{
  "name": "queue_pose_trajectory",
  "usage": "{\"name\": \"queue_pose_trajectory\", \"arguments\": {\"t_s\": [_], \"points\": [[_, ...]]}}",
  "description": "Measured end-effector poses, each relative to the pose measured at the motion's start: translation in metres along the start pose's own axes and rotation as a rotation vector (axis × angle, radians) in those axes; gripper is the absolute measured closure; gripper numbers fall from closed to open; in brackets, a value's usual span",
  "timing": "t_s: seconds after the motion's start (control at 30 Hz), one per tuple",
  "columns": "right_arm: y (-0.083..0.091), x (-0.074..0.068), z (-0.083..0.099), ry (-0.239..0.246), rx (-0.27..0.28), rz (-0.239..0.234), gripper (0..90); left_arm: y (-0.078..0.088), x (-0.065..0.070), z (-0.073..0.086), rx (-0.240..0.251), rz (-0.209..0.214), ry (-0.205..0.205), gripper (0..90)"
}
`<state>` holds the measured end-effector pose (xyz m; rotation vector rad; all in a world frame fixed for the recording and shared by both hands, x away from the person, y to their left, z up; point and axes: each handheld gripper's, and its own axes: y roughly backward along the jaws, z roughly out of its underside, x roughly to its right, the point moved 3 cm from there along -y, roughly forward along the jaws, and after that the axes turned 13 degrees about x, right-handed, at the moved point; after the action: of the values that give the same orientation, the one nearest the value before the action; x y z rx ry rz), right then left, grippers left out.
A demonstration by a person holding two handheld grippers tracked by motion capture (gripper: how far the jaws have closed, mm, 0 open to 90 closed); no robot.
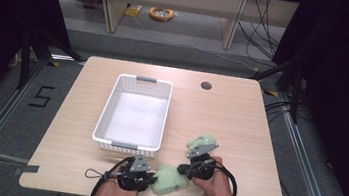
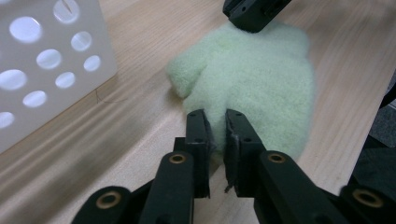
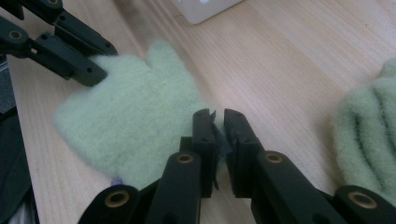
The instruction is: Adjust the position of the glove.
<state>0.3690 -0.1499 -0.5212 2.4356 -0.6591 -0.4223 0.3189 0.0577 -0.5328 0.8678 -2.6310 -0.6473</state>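
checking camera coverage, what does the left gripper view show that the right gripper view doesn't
Left gripper view alone: the perforated side wall of the white basket, with its round holes, close on the left.

Right gripper view alone: a second green mitten lying at the right edge, apart from the one being gripped.

Both: the pale green mitten flat on the wooden table, with the left gripper shut on one edge and the right gripper shut on the opposite edge; each view also catches the other gripper's black jaws across the mitten.
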Motion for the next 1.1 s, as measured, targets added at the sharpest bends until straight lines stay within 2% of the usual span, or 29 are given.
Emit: {"name": "queue_pose_trajectory", "arguments": {"t_s": [0.03,0.1,0.17,0.2,0.3,0.33,0.37,0.4,0.43,0.47,0.5,0.53,0.63,0.67,0.7,0.73,0.8,0.87,0.9,0.97,1.0,1.03,1.1], "points": [[0.004,0.000,0.001,0.017,-0.001,-0.010,85.9,0.001,-0.001,0.000,-0.005,-0.010,-0.015,82.2],[0.005,-0.001,0.001,0.005,-0.003,-0.010,86.0,0.001,0.000,-0.002,0.009,0.004,-0.004,82.4],[0.015,-0.004,0.002,-0.004,0.025,-0.010,86.2,0.006,0.000,-0.011,0.029,0.010,-0.033,82.6],[0.015,-0.004,0.002,-0.004,0.025,-0.010,86.2,0.006,0.000,-0.011,0.029,0.010,-0.033,82.6],[0.033,-0.008,0.001,-0.009,0.051,0.001,86.3,0.009,0.005,-0.020,0.044,0.029,-0.043,82.6],[0.037,-0.009,0.002,-0.006,0.064,0.008,86.3,0.008,0.007,-0.022,0.057,0.032,-0.032,82.6],[0.037,-0.009,0.002,-0.006,0.064,0.008,86.3,0.008,0.006,-0.025,0.049,0.034,-0.056,82.5],[0.040,-0.010,0.002,-0.019,0.067,0.005,86.3,0.007,0.010,-0.027,0.057,0.051,-0.053,82.5],[0.045,-0.010,0.004,-0.018,0.090,0.020,86.3,0.006,0.012,-0.030,0.060,0.052,-0.055,82.5],[0.049,-0.010,0.005,-0.023,0.088,0.020,86.3,0.005,0.013,-0.032,0.060,0.056,-0.058,82.5],[0.054,-0.011,0.007,-0.045,0.096,0.026,86.3,0.003,0.014,-0.034,0.057,0.066,-0.071,82.5],[0.057,-0.011,0.009,-0.047,0.101,0.032,86.3,0.001,0.018,-0.036,0.061,0.069,-0.052,82.5],[0.065,-0.011,0.018,-0.079,0.088,0.029,86.3,-0.006,0.019,-0.039,0.035,0.085,-0.080,82.3],[0.065,-0.011,0.018,-0.079,0.088,0.029,86.3,-0.011,0.023,-0.039,0.054,0.090,-0.046,82.3],[0.066,-0.011,0.020,-0.076,0.097,0.040,86.2,-0.014,0.021,-0.039,0.028,0.088,-0.070,82.3],[0.068,-0.010,0.021,-0.078,0.092,0.042,86.2,-0.016,0.022,-0.039,0.034,0.098,-0.054,82.2],[0.069,-0.007,0.024,-0.089,0.083,0.046,86.2,-0.020,0.020,-0.037,0.011,0.110,-0.073,82.1],[0.068,-0.004,0.027,-0.101,0.077,0.061,86.1,-0.025,0.019,-0.035,0.004,0.102,-0.064,81.8],[0.068,-0.003,0.028,-0.105,0.074,0.060,86.1,-0.027,0.020,-0.033,0.009,0.103,-0.046,81.6],[0.063,-0.001,0.033,-0.117,0.042,0.067,85.8,-0.029,0.018,-0.030,-0.011,0.091,-0.048,80.3],[0.063,-0.001,0.033,-0.117,0.042,0.067,85.8,-0.030,0.019,-0.029,-0.009,0.101,-0.035,80.3],[0.059,0.000,0.035,-0.106,0.039,0.075,85.3,-0.031,0.019,-0.028,-0.015,0.105,-0.052,78.9],[0.057,0.000,0.036,-0.104,0.044,0.079,84.9,-0.031,0.019,-0.028,-0.011,0.102,-0.050,77.3]]}}
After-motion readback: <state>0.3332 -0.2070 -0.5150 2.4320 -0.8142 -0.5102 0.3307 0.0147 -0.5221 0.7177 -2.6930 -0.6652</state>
